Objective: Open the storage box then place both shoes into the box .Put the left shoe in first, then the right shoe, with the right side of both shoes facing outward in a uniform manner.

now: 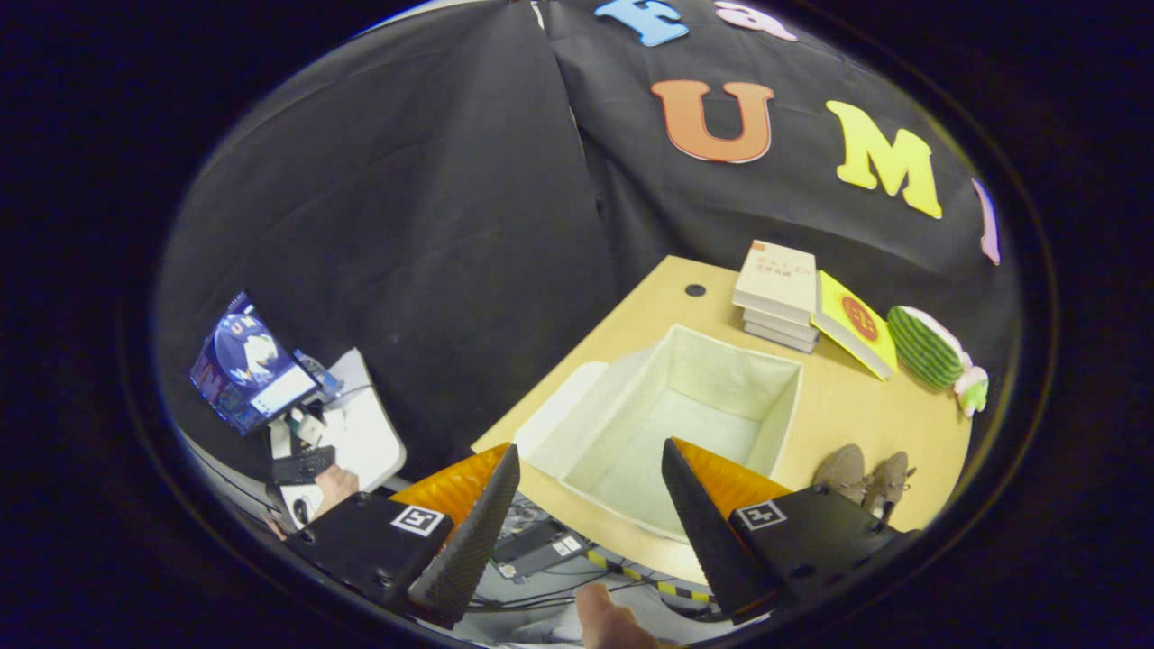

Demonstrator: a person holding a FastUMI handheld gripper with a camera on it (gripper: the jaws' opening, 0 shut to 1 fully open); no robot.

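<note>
A white fabric storage box point(685, 370) stands open on the wooden table point(847, 406), its lid flap point(554, 406) folded out to its left side; nothing lies inside it. Two tan shoes point(864, 476) sit side by side on the table to the right of the box, partly hidden behind my right finger. My gripper point(590, 473) hangs high above the table's near edge, open, with nothing between its fingers. The box lies just beyond the fingertips.
A stack of books point(777, 293), a yellow book point(856, 324) and a watermelon plush toy point(929, 347) line the table's far side. Left of the table stands a small white desk point(361, 433) with a screen point(248, 365), a keyboard and a person's hand point(334, 487). Cables and a power strip point(541, 550) lie on the floor below.
</note>
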